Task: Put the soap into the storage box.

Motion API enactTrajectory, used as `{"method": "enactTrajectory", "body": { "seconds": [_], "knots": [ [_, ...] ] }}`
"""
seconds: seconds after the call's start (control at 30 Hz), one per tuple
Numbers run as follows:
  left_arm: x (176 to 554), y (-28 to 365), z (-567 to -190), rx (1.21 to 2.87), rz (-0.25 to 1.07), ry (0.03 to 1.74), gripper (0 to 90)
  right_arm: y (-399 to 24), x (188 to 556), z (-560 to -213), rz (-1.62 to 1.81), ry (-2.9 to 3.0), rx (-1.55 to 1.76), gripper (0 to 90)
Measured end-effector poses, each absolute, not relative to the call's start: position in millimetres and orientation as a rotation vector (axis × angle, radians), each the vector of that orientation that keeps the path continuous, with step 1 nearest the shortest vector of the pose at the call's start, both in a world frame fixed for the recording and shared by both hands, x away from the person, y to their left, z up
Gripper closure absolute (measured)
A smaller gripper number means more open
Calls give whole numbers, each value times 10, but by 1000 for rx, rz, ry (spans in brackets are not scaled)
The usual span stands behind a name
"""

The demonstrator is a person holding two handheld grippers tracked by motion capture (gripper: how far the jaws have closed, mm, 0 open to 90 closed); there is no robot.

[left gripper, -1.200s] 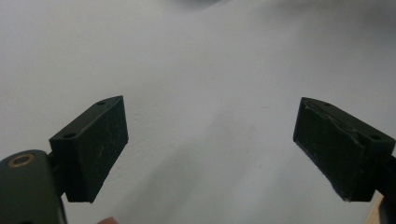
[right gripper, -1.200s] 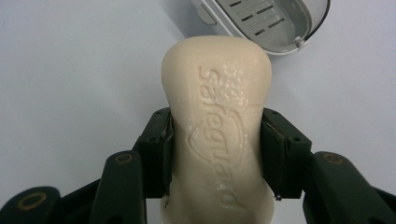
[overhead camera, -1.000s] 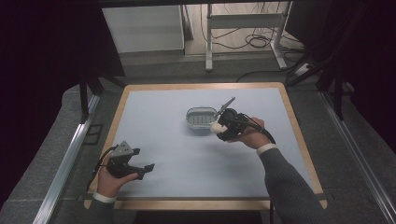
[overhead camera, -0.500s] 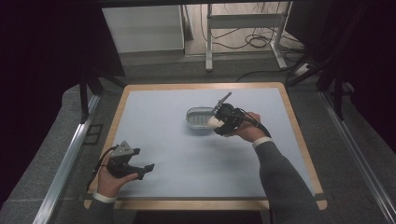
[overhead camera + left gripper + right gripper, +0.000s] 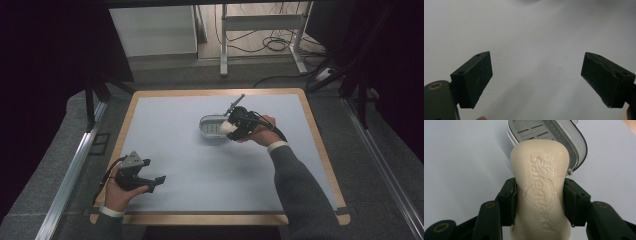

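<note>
The cream-coloured, waisted bar of soap is clamped across its narrow middle by my right tool; both black pads press on its flanks. The bar's long axis runs along the tool's own line, with the free end leading. Its upper face carries embossed lettering and a pebbled patch; the surface is smooth, waxy and matt, and I judge it slippery under side load.

Directly beyond the bar's leading end lies the oval grey-and-white plastic soap dish. The dish has a slotted draining floor, a raised rim and a darker outer band. In the right gripper view the bar's tip overlaps the near rim of the dish. In the high view the soap sits at the right end of the dish, just at its rim; I cannot tell whether it touches. The coming move, as I judge it, turns on carrying the bar forward along its axis and lowering it so that its length aligns with the long axis of the dish.

My right tool is much the nearer to the dish. My left tool rests well apart at the near left of the pale blue-grey, wood-edged table, its jaws standing wide with nothing between them.
</note>
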State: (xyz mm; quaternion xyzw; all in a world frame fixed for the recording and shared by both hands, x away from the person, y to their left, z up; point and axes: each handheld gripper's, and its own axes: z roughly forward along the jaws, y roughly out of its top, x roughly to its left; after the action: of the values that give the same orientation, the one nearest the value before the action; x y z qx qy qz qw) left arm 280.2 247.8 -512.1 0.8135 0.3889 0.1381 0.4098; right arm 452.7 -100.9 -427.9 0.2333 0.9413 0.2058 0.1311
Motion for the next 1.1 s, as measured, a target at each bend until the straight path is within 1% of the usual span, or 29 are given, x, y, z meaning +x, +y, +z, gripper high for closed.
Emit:
{"method": "enactTrajectory", "body": {
  "seconds": [0.53, 1.1],
  "knots": [
    [2802, 2471, -5120, 2049, 352, 977, 107, -930, 4700, -4241, 595, 2738, 650, 492],
    [2816, 2430, -5140, 2071, 345, 962, 107, -745, 4995, -4358, 596, 2763, 564, 491]
  ]
}}
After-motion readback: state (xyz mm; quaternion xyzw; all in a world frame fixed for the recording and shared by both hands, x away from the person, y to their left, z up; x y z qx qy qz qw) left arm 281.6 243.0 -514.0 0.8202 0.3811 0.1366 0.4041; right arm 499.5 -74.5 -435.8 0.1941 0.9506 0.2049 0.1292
